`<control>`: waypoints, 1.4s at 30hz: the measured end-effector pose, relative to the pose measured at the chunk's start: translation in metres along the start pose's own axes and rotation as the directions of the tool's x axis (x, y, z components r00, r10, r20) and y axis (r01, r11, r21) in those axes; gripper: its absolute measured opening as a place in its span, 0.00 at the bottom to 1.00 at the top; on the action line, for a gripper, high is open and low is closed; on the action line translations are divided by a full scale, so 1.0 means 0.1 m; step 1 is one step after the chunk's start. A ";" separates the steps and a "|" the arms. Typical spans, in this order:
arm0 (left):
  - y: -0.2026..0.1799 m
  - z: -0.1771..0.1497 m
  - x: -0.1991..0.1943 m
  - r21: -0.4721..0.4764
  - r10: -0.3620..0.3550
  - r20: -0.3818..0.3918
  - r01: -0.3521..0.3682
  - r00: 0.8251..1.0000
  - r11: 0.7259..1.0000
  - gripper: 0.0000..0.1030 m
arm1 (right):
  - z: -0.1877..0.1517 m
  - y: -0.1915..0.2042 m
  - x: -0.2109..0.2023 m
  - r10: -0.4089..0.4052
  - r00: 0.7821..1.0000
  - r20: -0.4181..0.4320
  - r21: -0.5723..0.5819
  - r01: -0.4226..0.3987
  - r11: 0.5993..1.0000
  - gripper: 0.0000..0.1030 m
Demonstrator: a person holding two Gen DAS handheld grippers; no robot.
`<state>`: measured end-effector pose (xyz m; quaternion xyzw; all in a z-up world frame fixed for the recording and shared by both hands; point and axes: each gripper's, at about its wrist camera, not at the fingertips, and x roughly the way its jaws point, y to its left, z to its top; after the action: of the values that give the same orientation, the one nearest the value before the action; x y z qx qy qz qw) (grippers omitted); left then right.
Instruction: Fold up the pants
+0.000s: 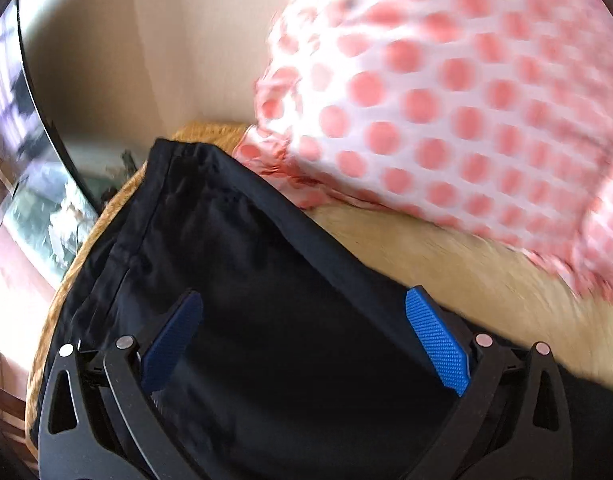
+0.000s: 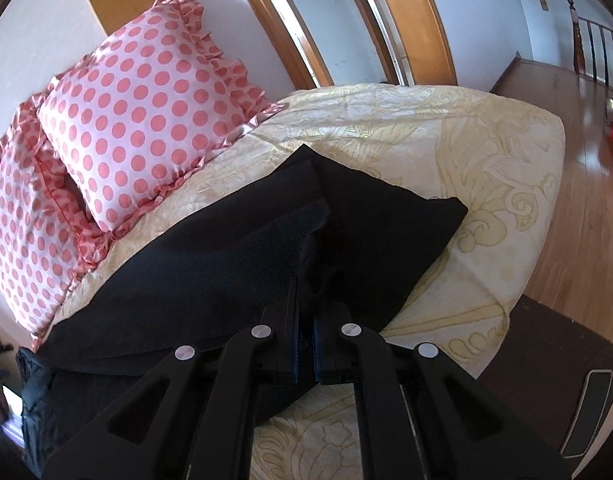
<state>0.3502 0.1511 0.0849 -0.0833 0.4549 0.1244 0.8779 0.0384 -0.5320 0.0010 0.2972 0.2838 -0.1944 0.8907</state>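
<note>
The black pants [image 2: 210, 264] lie on a cream patterned bedspread [image 2: 486, 168], partly folded over themselves. My right gripper [image 2: 305, 280] is shut on a raised fold of the pants; its fingertips are hidden in the cloth. In the left wrist view the pants [image 1: 234, 264] fill the lower middle, with a seamed edge at the far end. My left gripper [image 1: 304, 312] is open just above the pants, its blue pads [image 1: 438, 340] wide apart and empty.
Two pink polka-dot pillows [image 2: 138, 120] lean at the head of the bed, close behind the pants; one fills the left wrist view [image 1: 446, 100]. The bed's edge drops to a wooden floor [image 2: 578, 232] on the right. A dark curved frame [image 1: 38, 92] stands left.
</note>
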 end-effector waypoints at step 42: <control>1.62 -2.85 -1.36 -0.356 -0.057 0.195 0.124 0.979 0.926 0.09 | 0.45 -0.30 -0.16 -0.004 0.999 0.036 0.080 0.001 0.997 0.05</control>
<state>0.0052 0.2130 0.0278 -0.2548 0.3378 0.1732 0.8894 0.0283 -0.5808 0.0277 0.3287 0.2599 -0.2122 0.8828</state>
